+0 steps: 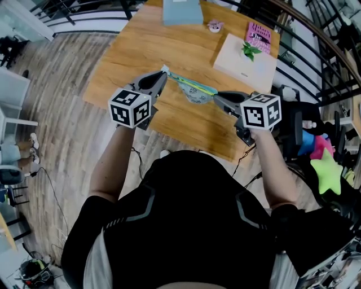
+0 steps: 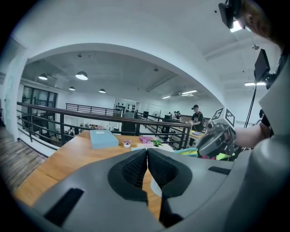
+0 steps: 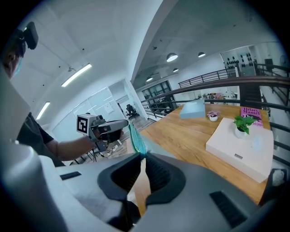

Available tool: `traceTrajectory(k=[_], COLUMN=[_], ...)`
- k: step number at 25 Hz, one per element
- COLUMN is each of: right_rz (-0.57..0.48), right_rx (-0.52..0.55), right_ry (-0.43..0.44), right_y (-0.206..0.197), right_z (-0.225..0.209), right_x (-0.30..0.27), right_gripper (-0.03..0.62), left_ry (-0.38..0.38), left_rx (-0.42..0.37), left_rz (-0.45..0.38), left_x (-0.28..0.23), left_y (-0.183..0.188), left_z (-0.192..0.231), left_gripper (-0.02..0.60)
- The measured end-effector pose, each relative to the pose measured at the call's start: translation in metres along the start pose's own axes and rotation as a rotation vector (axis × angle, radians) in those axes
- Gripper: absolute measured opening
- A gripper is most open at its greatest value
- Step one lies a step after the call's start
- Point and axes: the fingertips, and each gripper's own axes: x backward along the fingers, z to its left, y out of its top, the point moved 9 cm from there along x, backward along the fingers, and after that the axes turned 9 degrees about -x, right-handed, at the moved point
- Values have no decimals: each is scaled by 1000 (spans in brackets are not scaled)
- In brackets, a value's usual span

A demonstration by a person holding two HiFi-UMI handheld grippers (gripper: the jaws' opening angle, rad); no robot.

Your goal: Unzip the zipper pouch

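The zipper pouch (image 1: 196,93), pale and patterned with a teal zipper edge, hangs stretched in the air above the wooden table (image 1: 141,53). My left gripper (image 1: 163,73) is shut on its left corner. My right gripper (image 1: 217,97) is shut on its right end, at the zipper. In the right gripper view the teal zipper (image 3: 135,136) runs from my right gripper (image 3: 143,158) up to the left gripper (image 3: 106,129). In the left gripper view my left gripper (image 2: 147,152) has its jaws pressed together. Most of the pouch is hidden there. Only a teal strip (image 2: 188,152) shows beside the right gripper (image 2: 217,136).
On the far side of the table lie a white box (image 1: 243,59) with a small plant, a pink book (image 1: 258,35), a blue box (image 1: 181,12) and a small pot (image 1: 215,25). A railing runs behind the table. A green star toy (image 1: 329,172) lies at the right.
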Motion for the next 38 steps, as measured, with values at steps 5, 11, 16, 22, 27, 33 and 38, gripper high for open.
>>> traceTrajectory(k=[5,11,16,22,27,33,38], right_rz=[0,11,10,43,66,156,225], right_rx=[-10,-14,-62,-22,56,45,-50], right_ry=[-28,-124,-133,-106,-81,-56,-42], right_y=[1,1,0,21,38,3,-38], right_z=[-11,-44,-78,-106,-114,-120,-122], right_x=[-3,-2,-10,-54,-103,-147,-163], right_gripper=[43,43,43,43,44,44,44], left_ry=[-7,-32,-33,55,141,148,119], left_rx=[10,16,-8,-2,35,87,122], left_rz=[20,73,116,163,198,300,403], left_x=[-12,-47,-81,-98,-91,-78,-73], left_y=[-7,-17,-25,-35,-51,-102,-148], left_z=[2,-4,-2,28,60,68,60], left_gripper=[31,31,31,31,31,31,31])
